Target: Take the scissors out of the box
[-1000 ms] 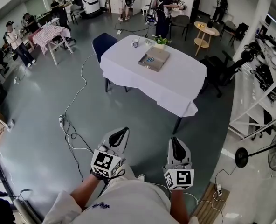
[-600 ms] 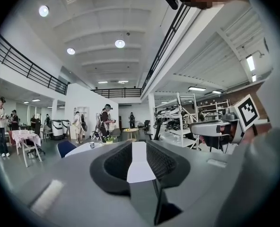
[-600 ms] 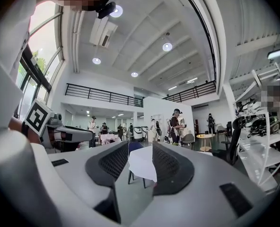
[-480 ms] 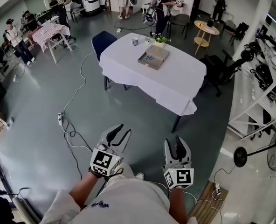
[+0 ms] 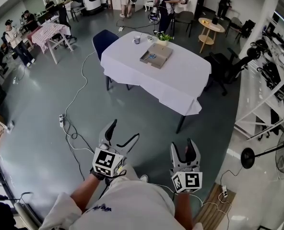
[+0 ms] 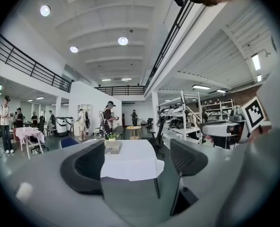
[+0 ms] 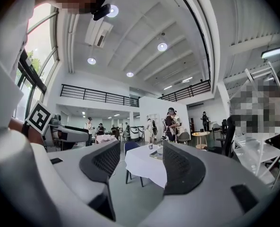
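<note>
A flat cardboard box (image 5: 156, 56) lies open on a table under a white cloth (image 5: 173, 75), far ahead across the floor. Something blue shows inside it; the scissors are too small to make out. The box (image 6: 112, 147) and table also appear small between the left jaws, and the box (image 7: 156, 154) between the right jaws. My left gripper (image 5: 122, 133) and right gripper (image 5: 184, 148) are held close to my body, level, far from the table. Both sets of jaws are opening with nothing between them.
A blue chair (image 5: 103, 40) stands at the table's far left, a small potted plant (image 5: 163, 39) and a cup (image 5: 137, 40) on its far edge. Cables (image 5: 75, 99) trail over the grey floor. Shelving (image 5: 269, 80) lines the right. People stand at the back.
Both grippers went from shut to open. The right gripper sank a little toward the bottom of the head view; the table sits slightly higher in that view.
</note>
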A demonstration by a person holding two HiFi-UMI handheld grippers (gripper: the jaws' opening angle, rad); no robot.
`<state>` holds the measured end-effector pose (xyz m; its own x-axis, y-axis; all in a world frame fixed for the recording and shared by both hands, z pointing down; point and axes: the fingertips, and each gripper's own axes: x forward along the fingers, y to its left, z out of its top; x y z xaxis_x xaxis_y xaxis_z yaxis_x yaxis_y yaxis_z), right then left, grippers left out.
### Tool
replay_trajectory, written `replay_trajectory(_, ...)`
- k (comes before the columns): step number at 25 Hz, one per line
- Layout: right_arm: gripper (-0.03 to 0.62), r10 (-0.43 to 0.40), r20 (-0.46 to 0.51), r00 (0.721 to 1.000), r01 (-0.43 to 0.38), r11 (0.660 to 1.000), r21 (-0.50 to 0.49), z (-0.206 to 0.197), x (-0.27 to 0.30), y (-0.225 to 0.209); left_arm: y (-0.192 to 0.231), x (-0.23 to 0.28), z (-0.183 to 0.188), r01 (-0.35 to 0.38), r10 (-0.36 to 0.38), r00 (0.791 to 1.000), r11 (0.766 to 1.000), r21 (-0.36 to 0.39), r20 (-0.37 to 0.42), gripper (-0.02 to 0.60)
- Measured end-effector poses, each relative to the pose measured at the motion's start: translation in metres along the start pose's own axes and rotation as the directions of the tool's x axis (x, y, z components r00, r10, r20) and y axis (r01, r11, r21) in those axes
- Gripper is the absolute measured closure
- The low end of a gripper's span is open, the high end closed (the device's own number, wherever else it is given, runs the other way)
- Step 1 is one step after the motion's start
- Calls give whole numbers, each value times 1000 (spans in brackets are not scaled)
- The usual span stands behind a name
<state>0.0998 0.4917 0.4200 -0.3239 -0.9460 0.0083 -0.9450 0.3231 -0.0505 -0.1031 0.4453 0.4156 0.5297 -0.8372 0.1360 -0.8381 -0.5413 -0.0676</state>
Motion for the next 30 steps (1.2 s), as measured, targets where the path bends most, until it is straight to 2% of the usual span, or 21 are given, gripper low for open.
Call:
replay_trajectory(2,300,-6,-3,1000,6,1000,20,-5,-3,-6,0,2,0,-5,5,1000,1000,4,5,125)
replay_trajectory(5,255,-10,-5,1000,10,999,49,-10,-6,-9,0,2,2,-4,4,1000,1000,11,5,96)
replay_trajectory(11,243,2,-27,1000,0,998,59,-19,-9,-10,-4,3,4,-14,14,1000,1000,21,-5,94)
replay_trajectory(15,252,7,-67,998,-3,998,70,-30,-8,-9,-12,0,-1,29,-28,999,998,50,-20,94)
replay_trajectory(17,252,22,-87,996,-16,997,70,-38,-2,-6,-8,-1,-11,27,-25,999,998,59,-43,94)
replay_trajectory(23,253,57,-110,992,-51,997,49,-41,41,-5,36,17,-25,-47,48,997,999,16,-55,95)
replay_trajectory(27,258,46,-133,990,-45,999,15,-34,79,-20,57,55,-27,-42,41,998,999,-21,-51,95)
replay_trajectory(30,258,45,-137,990,-47,999,-12,-19,117,-29,72,88,-14,-24,24,1000,999,-36,-16,96)
